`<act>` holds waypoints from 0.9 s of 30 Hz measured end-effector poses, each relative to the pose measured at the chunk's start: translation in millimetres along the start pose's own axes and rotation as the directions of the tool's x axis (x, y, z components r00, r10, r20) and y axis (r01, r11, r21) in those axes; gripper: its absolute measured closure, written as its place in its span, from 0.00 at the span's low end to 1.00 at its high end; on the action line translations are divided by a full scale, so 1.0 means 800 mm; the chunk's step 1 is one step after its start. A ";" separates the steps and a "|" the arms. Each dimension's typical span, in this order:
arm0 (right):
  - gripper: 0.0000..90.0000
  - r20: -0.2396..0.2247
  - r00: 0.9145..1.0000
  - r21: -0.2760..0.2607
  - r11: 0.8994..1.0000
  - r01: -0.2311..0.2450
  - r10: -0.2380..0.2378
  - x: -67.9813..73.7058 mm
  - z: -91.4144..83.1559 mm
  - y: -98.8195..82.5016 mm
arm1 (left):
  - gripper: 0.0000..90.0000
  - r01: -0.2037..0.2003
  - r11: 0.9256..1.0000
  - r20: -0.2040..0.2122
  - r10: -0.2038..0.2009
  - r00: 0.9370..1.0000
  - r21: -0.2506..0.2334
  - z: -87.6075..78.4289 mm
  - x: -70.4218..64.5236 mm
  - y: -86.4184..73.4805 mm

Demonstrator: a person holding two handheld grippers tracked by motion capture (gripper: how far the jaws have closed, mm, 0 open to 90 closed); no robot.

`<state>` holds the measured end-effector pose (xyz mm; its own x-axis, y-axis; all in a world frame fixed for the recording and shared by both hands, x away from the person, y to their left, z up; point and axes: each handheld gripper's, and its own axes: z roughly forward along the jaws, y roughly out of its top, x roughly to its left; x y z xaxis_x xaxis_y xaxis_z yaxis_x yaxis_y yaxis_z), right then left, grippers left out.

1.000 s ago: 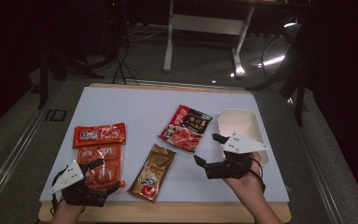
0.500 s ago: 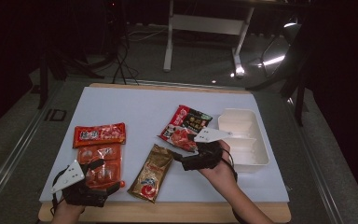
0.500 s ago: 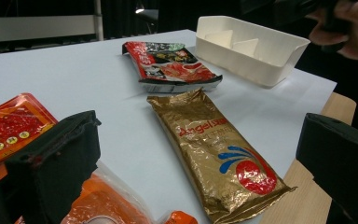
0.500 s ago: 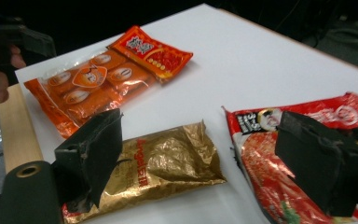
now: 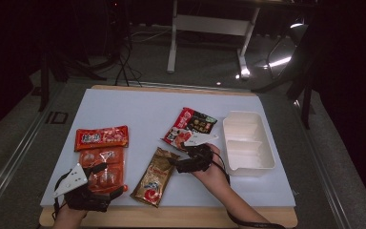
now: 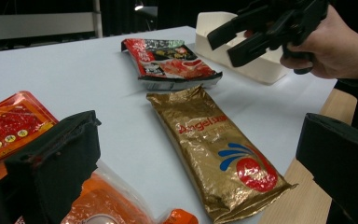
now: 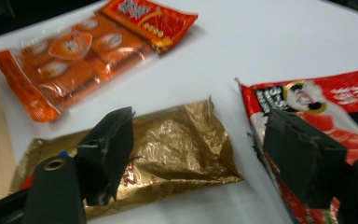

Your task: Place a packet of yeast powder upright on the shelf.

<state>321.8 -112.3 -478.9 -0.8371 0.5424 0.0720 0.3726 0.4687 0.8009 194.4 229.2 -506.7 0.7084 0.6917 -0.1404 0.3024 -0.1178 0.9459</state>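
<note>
A: Item one, largest: white-topped table [image 5: 138, 114] with a wooden front edge. Item two?

B: Cream plastic two-compartment tray [image 5: 247, 143], at the table's right side, nothing in it as far as the high view shows. Next, four snack packets. Orange clear-windowed packet [image 5: 101, 167] at front left, with a red foil packet [image 5: 101, 137] touching its far end. Red-and-black printed packet [image 5: 190, 126] just left of the tray.

A: And the piece being worked on?

B: Gold foil packet with blue and red print [image 6: 214, 144], lying flat at front centre, between the orange packet and the tray, its crimped far end near the red-and-black packet.

A: Grippers?

B: Right gripper [image 7: 200, 154]: jaws have just been closing but stand apart, straddling the gold packet's crimped end, pads not pressing on it. Left gripper [image 5: 106, 182]: jaws spread wide over the near end of the orange packet, grasping nothing.

A: Step in hand?

B: By my reading, the approach to pick up the gold packet. The next move calls for lowering until one jaw slips under the crimped edge, then pinching; thin foil lying flat may slide away, so a shallow angle seems wise.
</note>
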 end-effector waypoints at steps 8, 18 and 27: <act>0.35 -0.016 0.999 0.046 0.999 -0.027 0.028 -0.006 0.028 -0.012 | 0.00 -0.007 1.000 0.002 0.007 1.000 0.008 0.001 -0.001 0.000; 0.40 -0.004 0.999 0.124 0.992 -0.033 0.034 -0.013 0.054 -0.029 | 0.00 -0.020 0.999 0.006 0.020 1.000 0.027 0.003 -0.002 -0.001; 0.38 0.014 0.999 0.195 0.980 -0.032 0.030 -0.018 0.072 -0.040 | 0.00 -0.030 0.999 0.008 0.030 1.000 0.039 0.005 -0.004 -0.001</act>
<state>345.0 -95.3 -540.1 -0.8196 0.5662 0.0875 0.4703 0.5777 0.6671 194.5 224.4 -508.3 0.7220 0.6824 -0.1142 0.3054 -0.1661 0.9376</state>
